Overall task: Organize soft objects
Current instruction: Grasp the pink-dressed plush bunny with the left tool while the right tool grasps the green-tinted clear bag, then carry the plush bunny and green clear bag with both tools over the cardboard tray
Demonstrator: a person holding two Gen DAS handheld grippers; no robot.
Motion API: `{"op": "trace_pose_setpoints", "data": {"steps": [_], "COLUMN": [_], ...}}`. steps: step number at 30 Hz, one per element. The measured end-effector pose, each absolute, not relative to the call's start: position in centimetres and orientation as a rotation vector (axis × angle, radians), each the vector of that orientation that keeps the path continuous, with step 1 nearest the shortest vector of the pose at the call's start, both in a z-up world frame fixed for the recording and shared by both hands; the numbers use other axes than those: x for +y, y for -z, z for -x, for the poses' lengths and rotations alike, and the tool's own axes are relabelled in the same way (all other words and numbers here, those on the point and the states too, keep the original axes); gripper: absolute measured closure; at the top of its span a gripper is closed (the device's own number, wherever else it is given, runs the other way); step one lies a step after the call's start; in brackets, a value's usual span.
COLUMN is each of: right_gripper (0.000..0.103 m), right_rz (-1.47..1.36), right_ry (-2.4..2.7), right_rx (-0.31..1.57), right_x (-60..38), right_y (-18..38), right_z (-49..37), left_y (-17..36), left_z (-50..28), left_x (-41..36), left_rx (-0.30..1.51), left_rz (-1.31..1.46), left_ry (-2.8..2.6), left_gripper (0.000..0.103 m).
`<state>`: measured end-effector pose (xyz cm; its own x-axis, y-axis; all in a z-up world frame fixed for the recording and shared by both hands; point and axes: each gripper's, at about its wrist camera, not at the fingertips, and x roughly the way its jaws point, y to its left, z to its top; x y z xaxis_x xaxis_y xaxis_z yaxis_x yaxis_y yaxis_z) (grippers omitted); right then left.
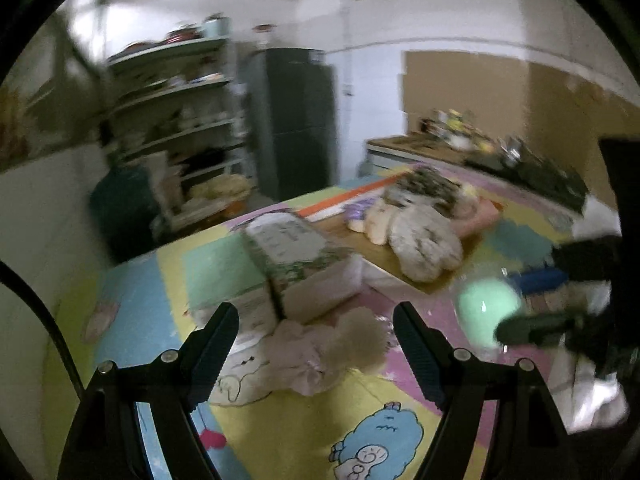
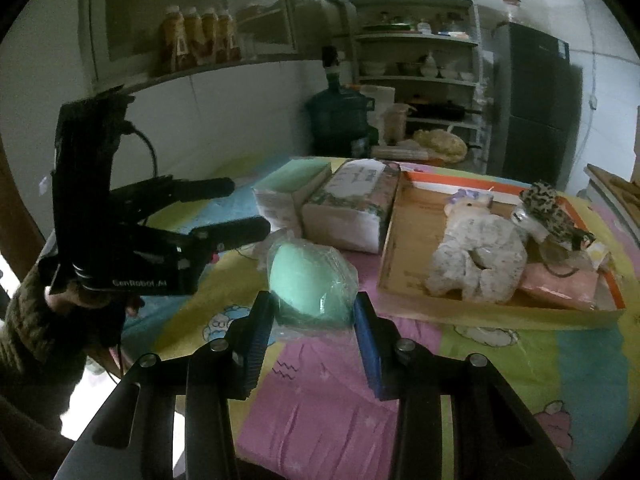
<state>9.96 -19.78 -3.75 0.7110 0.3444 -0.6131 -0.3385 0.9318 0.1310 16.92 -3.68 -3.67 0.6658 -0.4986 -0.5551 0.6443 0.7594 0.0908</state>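
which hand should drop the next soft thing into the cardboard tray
Right. The right gripper is already shut on the wrapped green ball, close to the cardboard tray. The left gripper is open and empty above a beige plush.

The mat (image 2: pixel 500 380) is a patchwork of pink, yellow, blue and green with cartoon figures; the wrapped ball (image 2: pixel 310 284) is mint green under clear film. The tray (image 2: pixel 496 312) is tan with an orange rim; one plush toy (image 2: pixel 476 260) is mottled grey-white; another (image 2: pixel 548 204) is leopard-spotted; the right gripper's (image 2: pixel 312 322) pads are blue.
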Motion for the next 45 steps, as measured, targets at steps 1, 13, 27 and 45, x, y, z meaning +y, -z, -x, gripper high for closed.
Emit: {"op": "trace_pose_setpoints", "data": {"steps": [1,13,27,45], "right_gripper": [0.061,0.061,0.061,0.061], "right_rz": [-0.011,-0.031,-0.055,-0.098], "right_ry": [-0.379,-0.319,-0.253,-0.260], "right_rx": [0.680,0.670,0.698,0.698], "right_x": [-19.9,-22.0,-24.0,-24.8], "right_y": [3.8,3.4,3.8,4.6], "right_z": [-9.9,-9.5,-11.5,-12.3], "left_y": [3.7,6.0,9.6,8.4], "left_z": [-16.8,-17.6,-20.3,-20.3], "left_x": [-3.8,-4.0,-7.2,-6.9], "left_rx": [0.533,0.528,0.584,0.616], "left_rz": [-0.327,-0.634,-0.786,-0.582], "left_ry": [0.686,1.017,1.146,0.964], "left_gripper": [0.024,0.026,0.048,0.063]}}
